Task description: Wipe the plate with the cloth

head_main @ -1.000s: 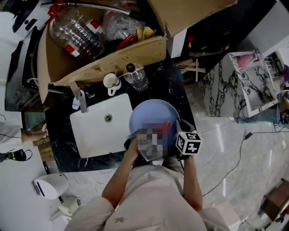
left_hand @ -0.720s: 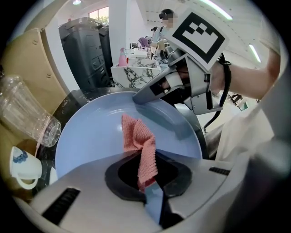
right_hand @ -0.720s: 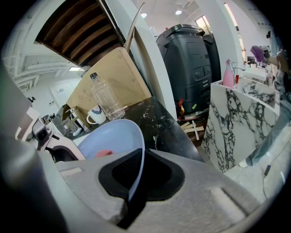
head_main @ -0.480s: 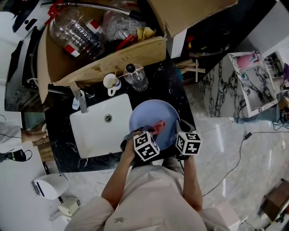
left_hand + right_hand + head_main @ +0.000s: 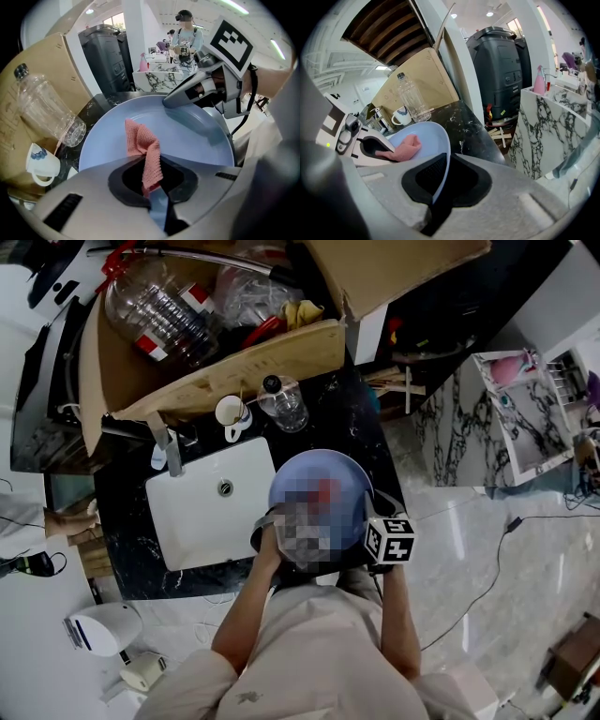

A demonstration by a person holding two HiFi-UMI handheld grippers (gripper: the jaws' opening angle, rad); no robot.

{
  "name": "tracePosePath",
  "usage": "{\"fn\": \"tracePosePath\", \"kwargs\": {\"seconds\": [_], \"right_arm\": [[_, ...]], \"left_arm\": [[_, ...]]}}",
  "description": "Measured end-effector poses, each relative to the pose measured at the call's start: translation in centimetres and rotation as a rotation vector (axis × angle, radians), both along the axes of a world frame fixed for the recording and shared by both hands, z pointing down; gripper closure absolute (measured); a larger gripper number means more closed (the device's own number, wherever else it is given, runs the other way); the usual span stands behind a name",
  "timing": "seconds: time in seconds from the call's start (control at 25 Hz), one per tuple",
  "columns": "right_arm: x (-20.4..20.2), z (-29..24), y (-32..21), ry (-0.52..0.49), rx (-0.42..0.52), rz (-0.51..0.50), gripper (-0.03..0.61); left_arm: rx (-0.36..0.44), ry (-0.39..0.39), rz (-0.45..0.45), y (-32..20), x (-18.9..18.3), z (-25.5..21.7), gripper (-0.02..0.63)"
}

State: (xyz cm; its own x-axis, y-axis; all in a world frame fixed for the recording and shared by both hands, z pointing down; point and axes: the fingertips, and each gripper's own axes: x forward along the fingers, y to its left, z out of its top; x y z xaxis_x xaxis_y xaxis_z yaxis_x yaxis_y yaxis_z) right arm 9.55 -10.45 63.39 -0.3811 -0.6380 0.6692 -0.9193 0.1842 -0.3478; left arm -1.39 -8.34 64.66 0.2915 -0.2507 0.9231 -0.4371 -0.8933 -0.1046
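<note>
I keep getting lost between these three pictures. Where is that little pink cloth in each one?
Head view: the cloth is a pink patch at the centre, on the blue plate, partly under a blurred patch.
Left gripper view: the cloth is at the centre, pinched by the left gripper.
Right gripper view: the cloth is left of centre, against the plate.
Shared landmark: the clear bottle beyond the plate.
</note>
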Motion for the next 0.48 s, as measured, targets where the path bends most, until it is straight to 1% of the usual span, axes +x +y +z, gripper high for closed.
{"fn": "tracePosePath", "kwargs": {"seconds": [0.28,0.36,0.48], "right_arm": [[-0.3,-0.5,0.4,0.111,0.083,-0.126,0.54],[-0.3,-0.8,0.6,0.144,0.106,-0.144,0.534],[0.0,-2.0,0.7,0.181,0.167,-0.15,0.532]], "left_arm": [[0.073,0.009,-0.034,-1.6,0.7,-0.1,0.581],[0.098,0.017,-0.037,-1.9,0.9,-0.1,0.581],[0.129,0.047,-0.057,-2.4,1.2,-0.2,0.581]]}}
